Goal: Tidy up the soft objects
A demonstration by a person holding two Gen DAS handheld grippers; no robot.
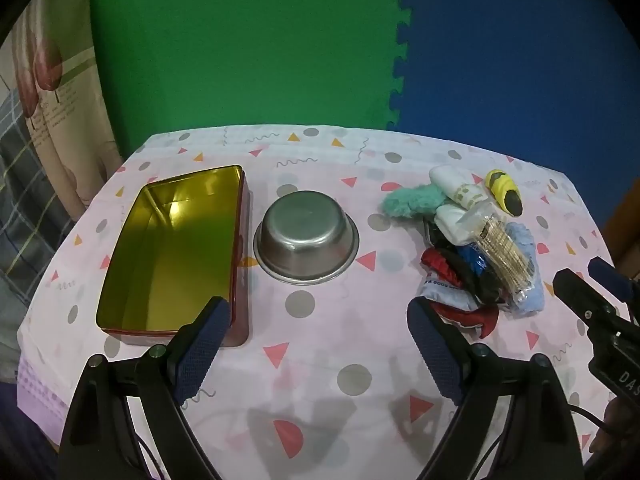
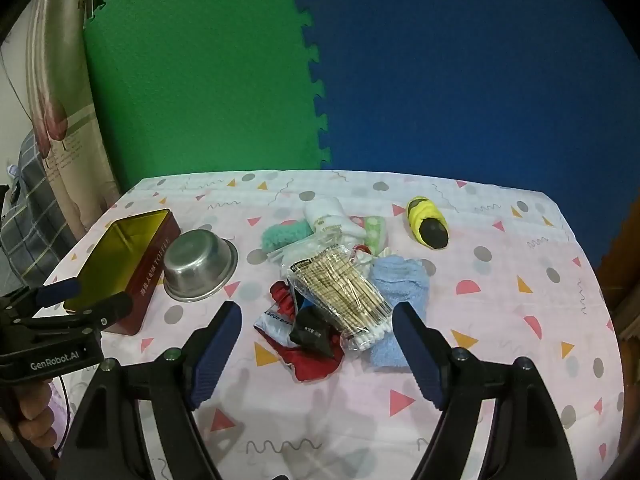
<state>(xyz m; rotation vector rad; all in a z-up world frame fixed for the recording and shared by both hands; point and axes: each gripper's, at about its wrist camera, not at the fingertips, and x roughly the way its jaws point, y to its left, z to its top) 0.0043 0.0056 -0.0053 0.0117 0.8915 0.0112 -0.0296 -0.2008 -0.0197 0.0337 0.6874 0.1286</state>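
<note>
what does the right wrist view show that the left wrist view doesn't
Only the right wrist view: the lettering on the red side of the tin, a green dotted roll in the pile, and fingers gripping the left tool's handle.
Only the left wrist view: the tin's whole gold inside.
Both: the steel bowl, the bag of cotton swabs, the yellow and black sock, the blue cloth, and both tools open, holding nothing.

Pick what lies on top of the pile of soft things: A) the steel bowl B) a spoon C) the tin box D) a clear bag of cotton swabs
D: the clear bag of cotton swabs rests across the pile, over the blue cloth and red cloth; the steel bowl and tin box sit apart to its left.
</note>
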